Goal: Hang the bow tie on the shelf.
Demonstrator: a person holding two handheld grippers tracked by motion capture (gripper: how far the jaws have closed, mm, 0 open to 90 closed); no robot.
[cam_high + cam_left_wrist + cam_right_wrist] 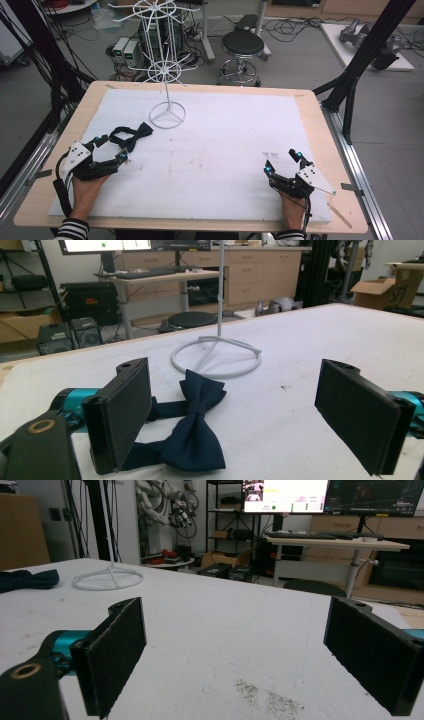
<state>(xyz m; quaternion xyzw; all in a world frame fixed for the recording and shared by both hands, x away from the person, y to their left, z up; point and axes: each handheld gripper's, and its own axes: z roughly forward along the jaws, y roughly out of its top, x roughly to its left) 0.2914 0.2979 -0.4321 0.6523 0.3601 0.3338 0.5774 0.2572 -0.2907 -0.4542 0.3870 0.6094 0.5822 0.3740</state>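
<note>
White padded table (225, 150), wire stand (167, 114) near back. Bow tie (192, 415) lies flat beside stand, just ahead of left gripper (107, 147). Looks soft, light, floppy; best pinched at middle knot. Left gripper wide open, holds nothing. Right gripper (282, 161) wide open, holds nothing, well apart.

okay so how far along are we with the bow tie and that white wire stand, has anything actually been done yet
Nothing looks done yet. The bow tie lies flat on the white pad, in front of the wire stand, whose arms carry nothing. In hand: the left tool sits open right at the tie, one jaw beside its strap, not gripping. The right tool rests open, away from it. Picking up the tie and whatever follows is likely all still ahead.
</note>
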